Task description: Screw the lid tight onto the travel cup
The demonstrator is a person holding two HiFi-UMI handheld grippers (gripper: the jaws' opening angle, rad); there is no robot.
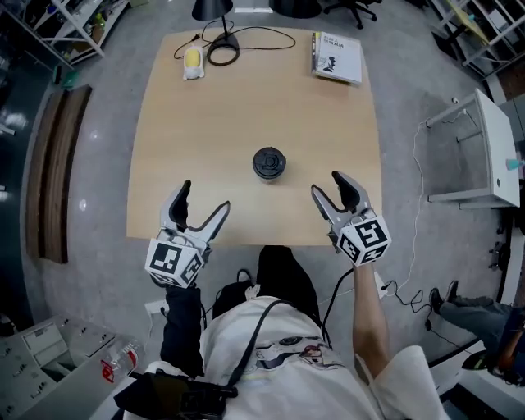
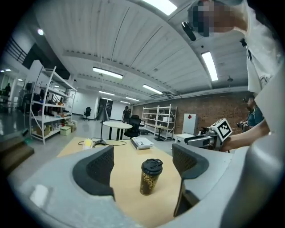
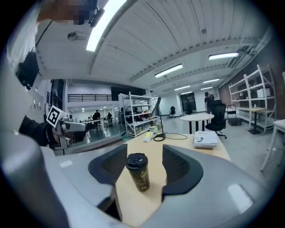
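Cup (image 1: 268, 163) upright mid-table (image 1: 180, 107).

Head view: left gripper (image 1: 205, 197) and right gripper (image 1: 326, 184) at the table's near edge, one on each side of the cup and clear of it. Both have jaws apart and hold nothing.

Left gripper view: jaws spread wide, cup (image 2: 150, 177) framed between them beyond the tips, lid (image 2: 152, 165) on, untouched.

Right gripper view: jaws apart, cup (image 3: 138, 172) ahead between them, no contact.

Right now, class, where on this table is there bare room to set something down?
Bare: the table on both sides of the cup, and the band between it and the far edge. Crowded: the far edge, with yellow item, lamp and booklet.
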